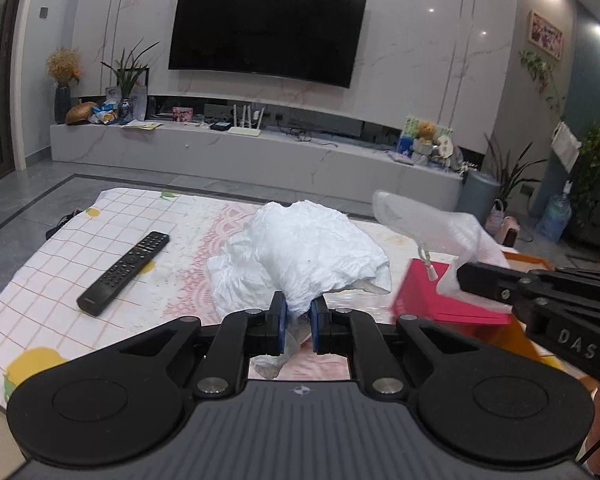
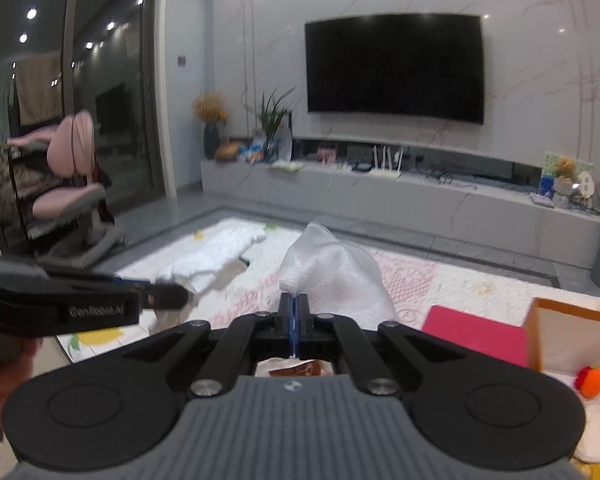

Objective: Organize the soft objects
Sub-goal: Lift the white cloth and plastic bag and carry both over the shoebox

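Observation:
My left gripper [image 1: 298, 312] is shut on a crumpled white foam sheet [image 1: 308, 248] and holds it above the patterned cloth [image 1: 60, 264]. My right gripper [image 2: 295, 316] is shut on a clear bubble wrap piece [image 2: 332, 268], lifted in the air. In the left wrist view the bubble wrap [image 1: 424, 216] hangs from the right gripper above a pink box lid [image 1: 432, 292]. In the right wrist view the white foam sheet [image 2: 216, 256] shows at left, held by the left gripper. An orange-rimmed box [image 2: 572, 332] at lower right holds a small orange knitted toy [image 2: 590, 380].
A black remote [image 1: 124, 272] lies on the cloth at left. A pink lid [image 2: 476, 336] lies beside the box. A TV cabinet [image 1: 260, 148] with clutter runs along the far wall. A pink chair [image 2: 72, 184] stands at left by the glass door.

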`<state>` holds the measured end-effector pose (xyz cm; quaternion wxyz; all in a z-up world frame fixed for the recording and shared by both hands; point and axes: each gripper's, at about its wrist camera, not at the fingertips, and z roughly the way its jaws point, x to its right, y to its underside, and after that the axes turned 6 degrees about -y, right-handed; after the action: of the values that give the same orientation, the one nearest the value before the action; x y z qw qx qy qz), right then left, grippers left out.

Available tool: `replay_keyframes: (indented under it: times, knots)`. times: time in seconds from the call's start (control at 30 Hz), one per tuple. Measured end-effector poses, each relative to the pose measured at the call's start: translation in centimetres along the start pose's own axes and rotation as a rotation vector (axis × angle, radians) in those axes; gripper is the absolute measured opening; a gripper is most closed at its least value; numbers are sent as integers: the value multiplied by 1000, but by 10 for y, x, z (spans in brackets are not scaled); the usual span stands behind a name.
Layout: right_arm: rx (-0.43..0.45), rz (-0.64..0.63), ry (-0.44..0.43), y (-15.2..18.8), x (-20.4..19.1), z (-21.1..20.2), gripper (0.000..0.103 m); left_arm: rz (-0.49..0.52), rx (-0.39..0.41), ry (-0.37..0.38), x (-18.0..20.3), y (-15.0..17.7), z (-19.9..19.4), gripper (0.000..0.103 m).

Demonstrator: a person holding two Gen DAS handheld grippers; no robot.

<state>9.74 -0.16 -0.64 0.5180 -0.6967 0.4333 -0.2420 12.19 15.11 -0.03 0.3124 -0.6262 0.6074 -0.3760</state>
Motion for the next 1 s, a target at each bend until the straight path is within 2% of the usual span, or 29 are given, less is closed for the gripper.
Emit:
replay_keyframes:
  times: [0.23, 0.5, 0.77, 1.0]
  knots:
    - [81, 26, 67, 0, 16, -69, 0, 37, 33, 88, 43, -3, -20, 13]
    - [124, 44, 185, 12, 56, -134, 0, 150, 59, 250, 121, -11, -17, 13]
    - [53, 54, 301, 35, 117, -169, 0, 302, 8, 363, 213, -15, 24, 13]
    - [-67, 84, 354, 57, 176, -161, 0, 418, -40, 389, 273, -7, 60, 13]
